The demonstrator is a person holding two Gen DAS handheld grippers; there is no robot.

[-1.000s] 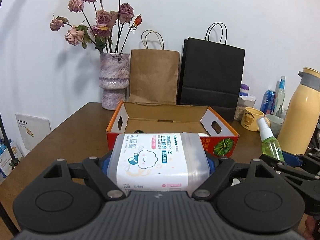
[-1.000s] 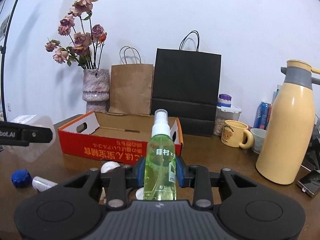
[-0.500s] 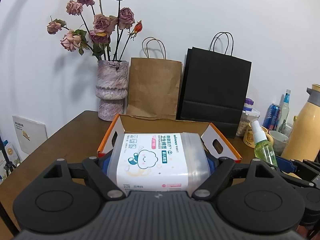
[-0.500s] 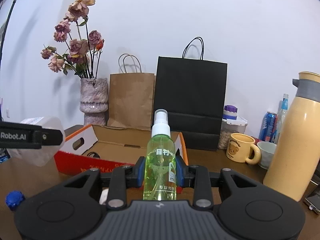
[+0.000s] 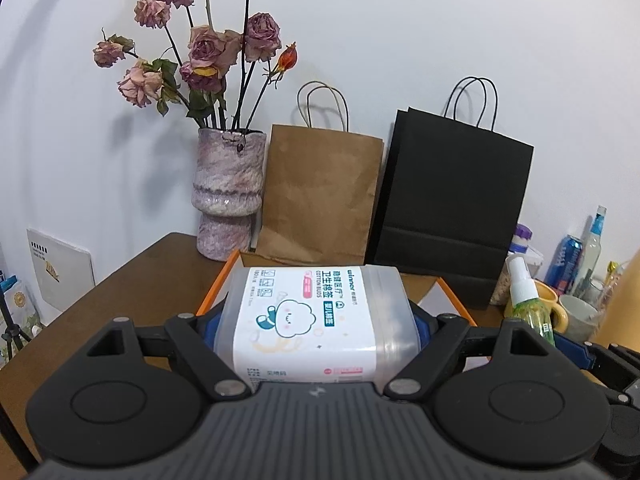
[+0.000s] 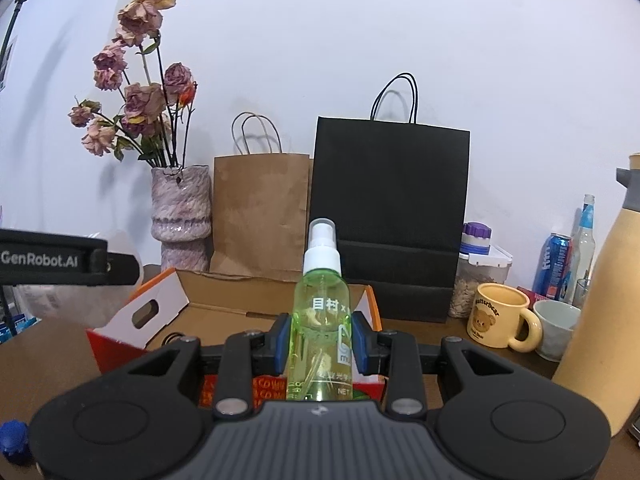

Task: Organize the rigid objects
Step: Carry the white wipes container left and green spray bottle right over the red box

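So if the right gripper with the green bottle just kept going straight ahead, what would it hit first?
Probably the cardboard box: the right gripper, shut on the spray bottle, points slightly down over its open top. If it cleared the far wall, the black bag behind comes next. Depth is hard to judge here.

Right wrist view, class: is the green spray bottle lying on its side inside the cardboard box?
No. The green spray bottle stands upright, clamped between the right gripper's blue pads, in front of the cardboard box.

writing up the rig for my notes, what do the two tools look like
Both tools, left and right, are matte black: ribbed grey-black body, two round discs, angled linkage bars with silver rivets, and blue finger pads. The left one's side reads GenRobot.AI in white.
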